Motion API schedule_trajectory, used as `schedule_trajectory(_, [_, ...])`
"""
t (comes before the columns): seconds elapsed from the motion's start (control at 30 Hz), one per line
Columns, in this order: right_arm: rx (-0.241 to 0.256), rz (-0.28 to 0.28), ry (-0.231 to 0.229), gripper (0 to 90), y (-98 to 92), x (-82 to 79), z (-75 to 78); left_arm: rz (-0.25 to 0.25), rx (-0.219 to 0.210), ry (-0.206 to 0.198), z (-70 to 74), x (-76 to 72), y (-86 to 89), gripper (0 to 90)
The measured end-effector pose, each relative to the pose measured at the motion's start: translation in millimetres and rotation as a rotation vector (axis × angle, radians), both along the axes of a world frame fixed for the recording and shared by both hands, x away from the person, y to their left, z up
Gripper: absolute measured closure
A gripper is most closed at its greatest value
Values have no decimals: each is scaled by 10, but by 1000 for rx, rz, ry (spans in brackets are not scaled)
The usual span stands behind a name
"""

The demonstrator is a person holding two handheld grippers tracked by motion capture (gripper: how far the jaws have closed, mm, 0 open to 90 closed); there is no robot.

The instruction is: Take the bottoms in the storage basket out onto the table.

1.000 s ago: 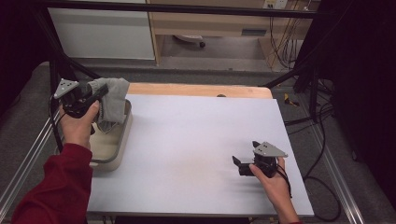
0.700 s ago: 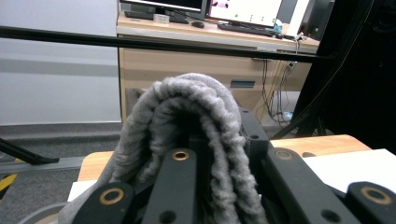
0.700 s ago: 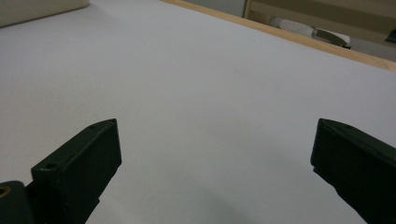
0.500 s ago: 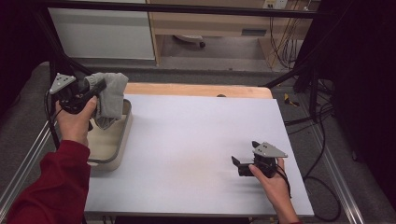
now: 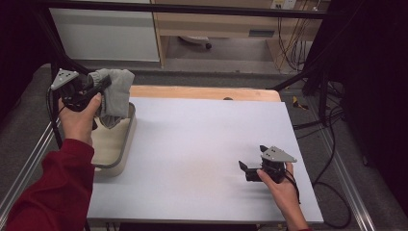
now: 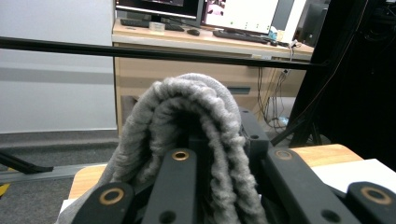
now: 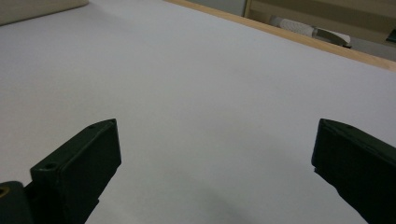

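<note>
I have the white table (image 5: 202,159) spread out ahead of me, bare across its middle, with a beige bin (image 5: 113,144) sitting at its left edge. Over that bin hangs the grey knitted cloth (image 5: 115,96), bunched and folded, lifted clear of the bin's floor as far as I can judge from the high view, though its lower end dips to about rim level. My left gripper (image 5: 98,86) has it: in the left gripper view the jaws are closed in on a thick fold of the knit, which bulges up and over them (the weave is coarse, so it should not slip easily). My right gripper (image 5: 248,169) rests low over the table's near right part, jaws spread wide, nothing between them, well apart from the cloth.

I judge the step in hand to be carrying the cloth out of the bin toward the open table. The next move calls for swinging the left hand right and forward past the bin's rim, keeping the dangling end from catching on it, then lowering the cloth onto the bare surface where the right gripper can reach an edge.

As for writing: the monitors behind the table are lit, but nothing on them is legible to me, and I see no brand or label on cloth, bin or grippers.
</note>
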State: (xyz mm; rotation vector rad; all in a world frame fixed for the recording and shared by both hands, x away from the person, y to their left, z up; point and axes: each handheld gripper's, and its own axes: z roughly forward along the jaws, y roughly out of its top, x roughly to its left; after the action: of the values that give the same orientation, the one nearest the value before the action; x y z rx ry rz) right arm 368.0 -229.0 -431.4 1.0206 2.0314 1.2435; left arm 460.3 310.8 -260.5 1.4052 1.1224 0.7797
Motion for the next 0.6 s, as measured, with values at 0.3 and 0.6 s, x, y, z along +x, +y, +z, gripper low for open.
schedule_trajectory(0.3, [2, -4, -2, 18, -6, 25, 5, -10, -1, -18, 167, 17, -8, 788])
schedule_trajectory(0.6, [-8, -13, -3, 17, -27, 6, 3, -24, 14, -41, 368, -18, -37, 788])
